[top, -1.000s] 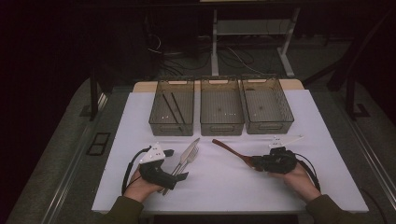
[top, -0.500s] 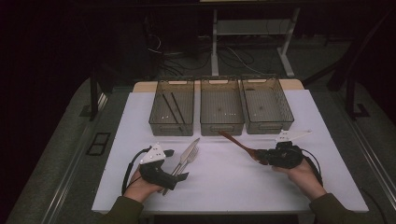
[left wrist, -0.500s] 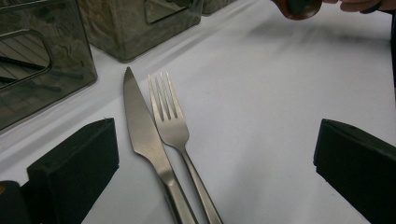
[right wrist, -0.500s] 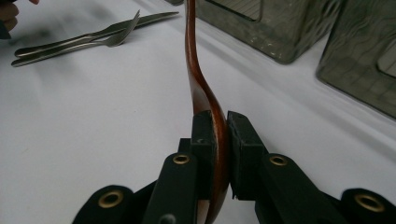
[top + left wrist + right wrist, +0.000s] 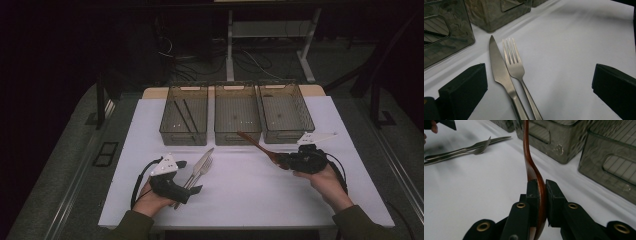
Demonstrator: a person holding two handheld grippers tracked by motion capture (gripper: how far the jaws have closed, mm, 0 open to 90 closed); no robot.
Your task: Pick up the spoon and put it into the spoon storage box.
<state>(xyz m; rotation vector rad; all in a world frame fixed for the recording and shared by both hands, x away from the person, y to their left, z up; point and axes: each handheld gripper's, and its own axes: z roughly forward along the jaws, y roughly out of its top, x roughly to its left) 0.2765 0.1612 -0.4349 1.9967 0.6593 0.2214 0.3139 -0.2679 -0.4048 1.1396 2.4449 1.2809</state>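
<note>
Overhead, right gripper held wooden spoon off the cloth, handle aimed at middle bin; better to lift clear of its rim before release. Left gripper's view had jaws wide, empty, straddling knife and fork. Right gripper's view: pads pinched spoon bowl edge-on, so keep the squeeze firm.
</note>
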